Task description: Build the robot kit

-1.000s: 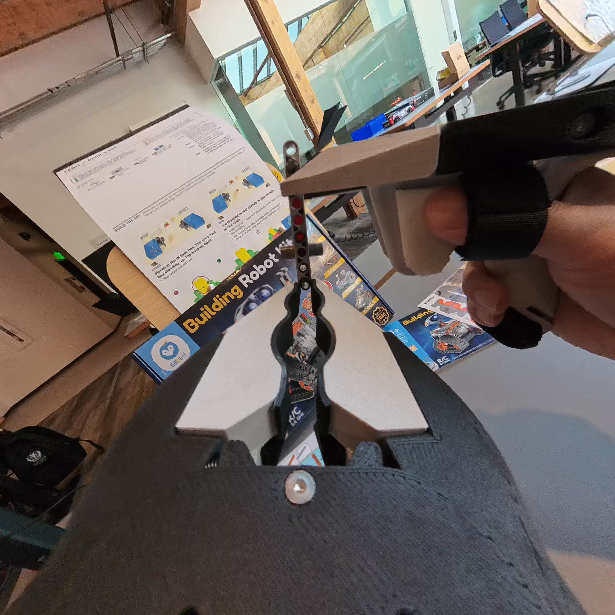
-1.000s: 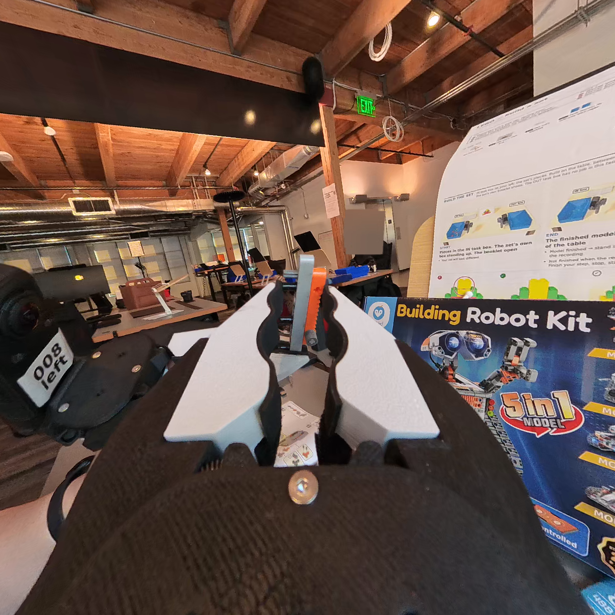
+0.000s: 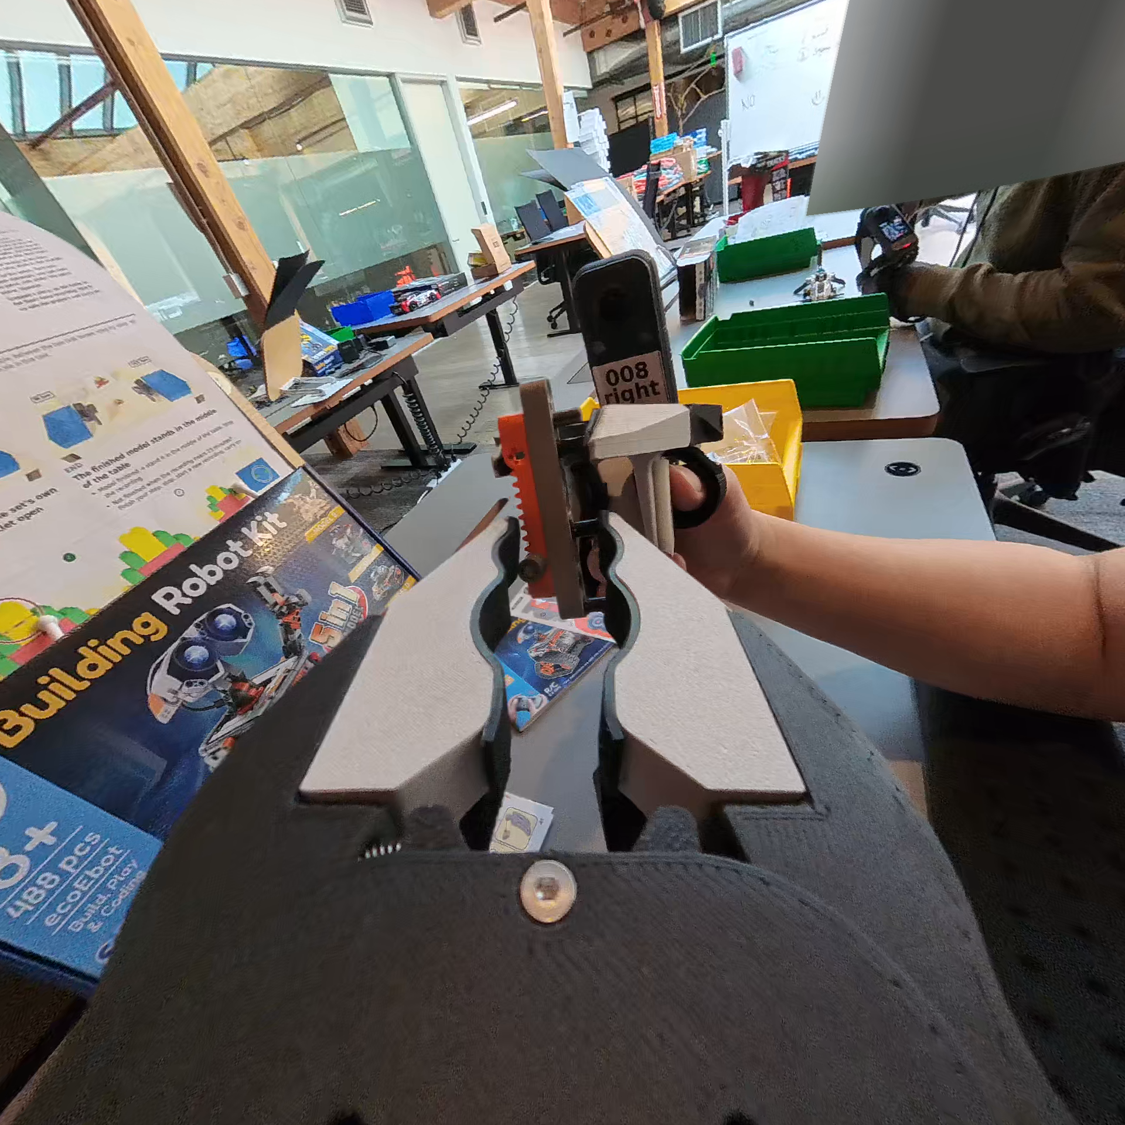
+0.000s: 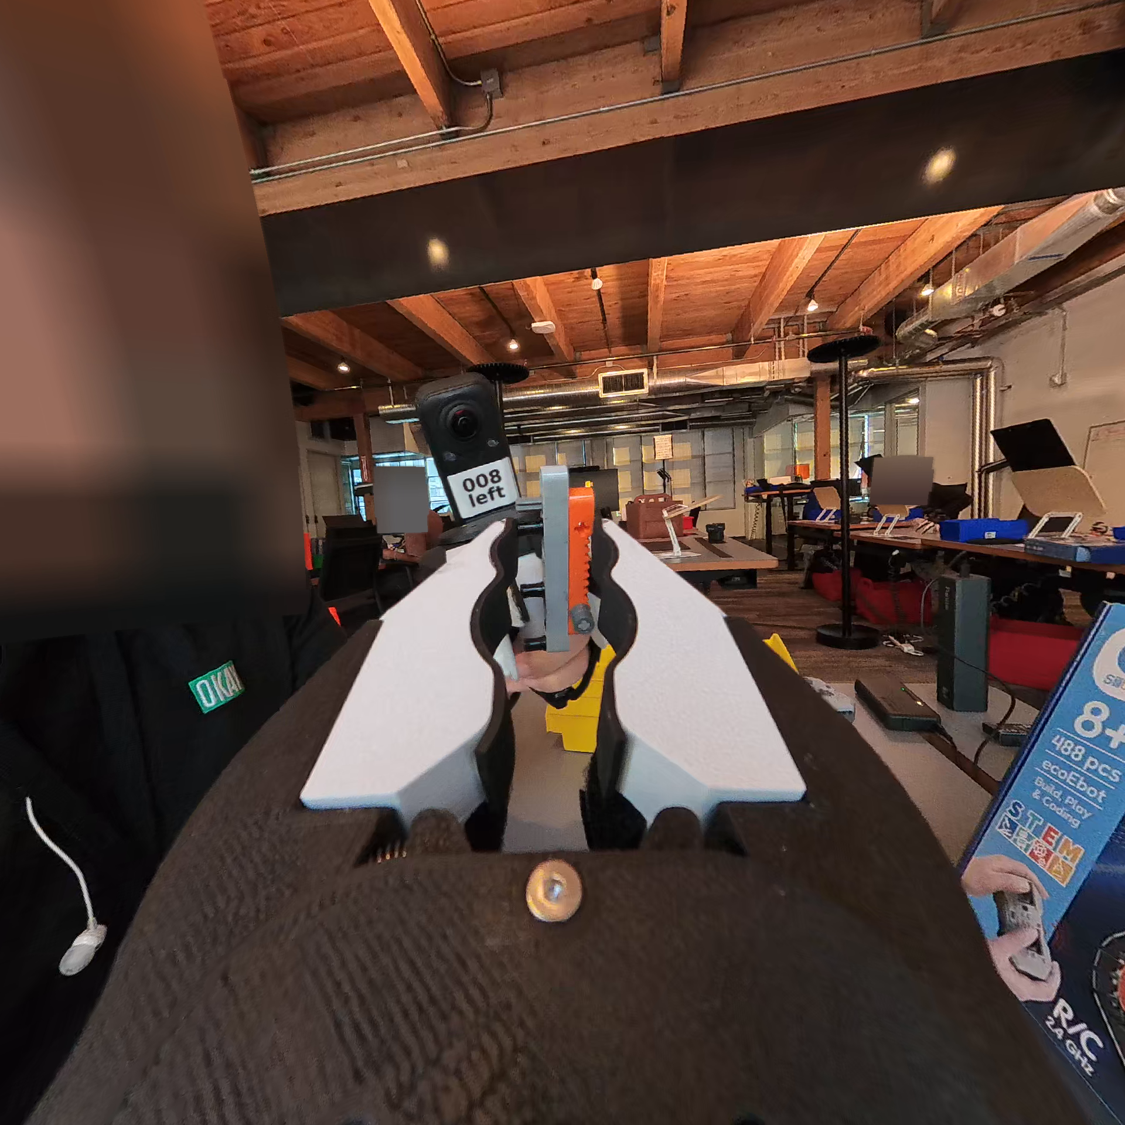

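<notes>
A small assembly of a grey beam (image 3: 551, 487) with an orange toothed rack (image 3: 517, 450) and black pins is held in the air between both grippers. My left gripper (image 3: 560, 539) has its jaws closed around the assembly's lower part, with the pads touching the rack and the black parts. My right gripper (image 3: 609, 438) comes in from the right with a hand on it and grips the upper part. In the right wrist view, my right gripper (image 4: 557, 536) is shut on the grey beam (image 4: 555, 548) and orange rack (image 4: 581, 548). The left gripper's white finger (image 4: 506, 660) shows just behind them.
A blue kit box (image 3: 213, 609) leans at the left under a white instruction board (image 3: 91, 396). A booklet (image 3: 548, 657) lies on the grey table (image 3: 883, 505). A yellow bin (image 3: 761, 450) and green bins (image 3: 791, 353) stand behind. A seated person (image 3: 1004, 292) is at far right.
My left gripper held a thin black beam with red pins under the right gripper. Both grippers have turned to face each other, and the left jaws are wider, around the grey-orange assembly.
</notes>
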A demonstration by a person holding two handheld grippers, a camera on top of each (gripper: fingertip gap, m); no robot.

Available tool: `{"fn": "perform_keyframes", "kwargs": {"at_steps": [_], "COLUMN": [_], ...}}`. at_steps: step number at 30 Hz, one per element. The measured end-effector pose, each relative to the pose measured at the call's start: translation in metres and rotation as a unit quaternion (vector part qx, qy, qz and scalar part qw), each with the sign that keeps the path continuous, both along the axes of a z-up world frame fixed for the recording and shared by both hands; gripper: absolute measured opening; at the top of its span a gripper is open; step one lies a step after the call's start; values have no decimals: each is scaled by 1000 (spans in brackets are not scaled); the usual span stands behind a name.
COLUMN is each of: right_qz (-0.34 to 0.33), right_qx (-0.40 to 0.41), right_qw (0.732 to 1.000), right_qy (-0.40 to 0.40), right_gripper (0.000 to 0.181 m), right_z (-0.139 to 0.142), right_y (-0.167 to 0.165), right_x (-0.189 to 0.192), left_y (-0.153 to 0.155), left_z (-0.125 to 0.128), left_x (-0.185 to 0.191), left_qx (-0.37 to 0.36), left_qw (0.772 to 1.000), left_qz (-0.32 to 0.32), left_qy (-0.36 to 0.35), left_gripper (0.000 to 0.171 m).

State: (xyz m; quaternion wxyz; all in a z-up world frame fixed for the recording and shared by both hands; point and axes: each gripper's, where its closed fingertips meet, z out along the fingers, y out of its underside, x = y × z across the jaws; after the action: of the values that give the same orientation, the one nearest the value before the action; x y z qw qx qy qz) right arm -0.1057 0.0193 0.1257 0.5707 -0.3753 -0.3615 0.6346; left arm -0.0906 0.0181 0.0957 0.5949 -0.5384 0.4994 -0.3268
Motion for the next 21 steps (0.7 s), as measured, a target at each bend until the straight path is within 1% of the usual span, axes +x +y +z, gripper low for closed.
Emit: {"fn": "perform_keyframes", "kwargs": {"at_steps": [5, 10, 11, 12, 13, 14, 15, 18, 21], "right_qz": [1, 6, 9, 14, 19, 23, 30, 43, 53], "right_qx": [6, 19, 25, 32, 36, 39, 42, 38, 33], "right_qw": [1000, 1000, 999, 999, 998, 997, 995, 992, 991], "right_qy": [-6, 12, 20, 33, 49, 66, 82, 110, 119], "right_gripper": [22, 22, 21, 21, 21, 21, 22, 22, 22], "right_z": [-3, 3, 6, 10, 15, 19, 23, 27, 26], "right_y": [0, -5, -8, -12, -15, -17, -20, -22, -21], "right_x": [0, 5, 7, 11, 16, 21, 26, 33, 34], "left_y": [0, -4, -5, -6, -8, -10, -13, -19, -20], "left_z": [-4, 2, 3, 4, 3, 4, 6, 13, 12], "left_x": [1, 5, 6, 7, 8, 8, 8, 8, 9], "left_qx": [9, -6, -15, -28, -42, -51, -54, -41, -26], "left_qw": [1000, 1000, 1000, 999, 998, 998, 997, 997, 998], "left_qz": [-2, -9, -13, -18, -26, -36, -44, -49, -36], "left_qy": [9, -19, -23, -24, -25, -28, -35, -54, -40], "left_gripper": [22, 24, 35, 51, 57, 56, 51, 31, 28]}}
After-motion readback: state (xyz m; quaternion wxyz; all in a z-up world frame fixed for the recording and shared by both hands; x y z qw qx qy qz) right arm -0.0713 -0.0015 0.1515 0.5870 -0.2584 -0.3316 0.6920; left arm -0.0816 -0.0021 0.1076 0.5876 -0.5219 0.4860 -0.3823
